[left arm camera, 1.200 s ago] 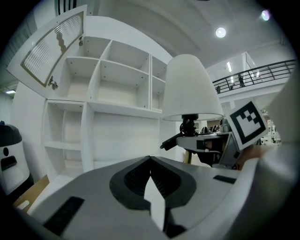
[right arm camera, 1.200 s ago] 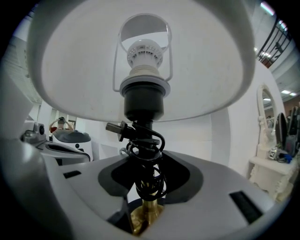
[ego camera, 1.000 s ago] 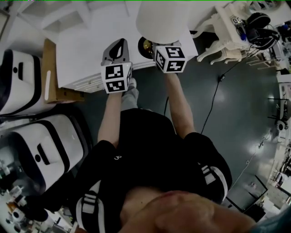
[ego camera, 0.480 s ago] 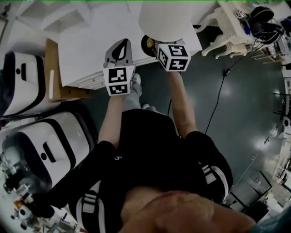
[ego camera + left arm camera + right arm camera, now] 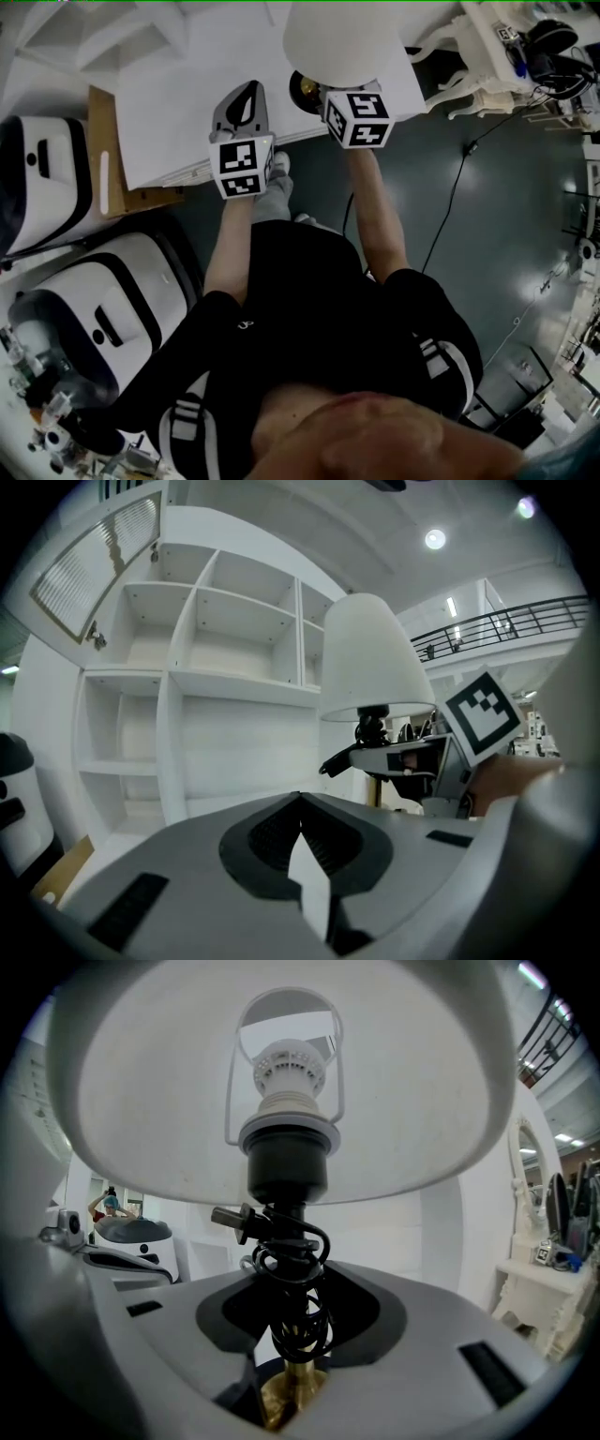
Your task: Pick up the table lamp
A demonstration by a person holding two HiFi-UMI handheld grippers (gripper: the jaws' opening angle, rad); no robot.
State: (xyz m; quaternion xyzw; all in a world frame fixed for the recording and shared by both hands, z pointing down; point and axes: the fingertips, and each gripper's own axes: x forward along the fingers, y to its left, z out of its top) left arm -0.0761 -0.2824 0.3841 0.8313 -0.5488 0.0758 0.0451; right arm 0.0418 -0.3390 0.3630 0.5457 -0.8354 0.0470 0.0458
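Note:
The table lamp has a white shade and a brass stem wound with black cord, and it stands at the front edge of the white table. My right gripper is shut on that stem just under the shade, which fills the right gripper view. From the head view its jaws lie mostly under the shade. My left gripper hovers to the lamp's left, shut and empty. In the left gripper view the lamp and the right gripper are at the right.
A white shelving unit stands behind the table. White rounded machines and a cardboard box sit to the left. An ornate white furniture piece and a black cable on the dark floor are to the right.
Both grippers have shifted a little over the table's front edge, the lamp staying between the right jaws. Neither gripper's jaws changed.

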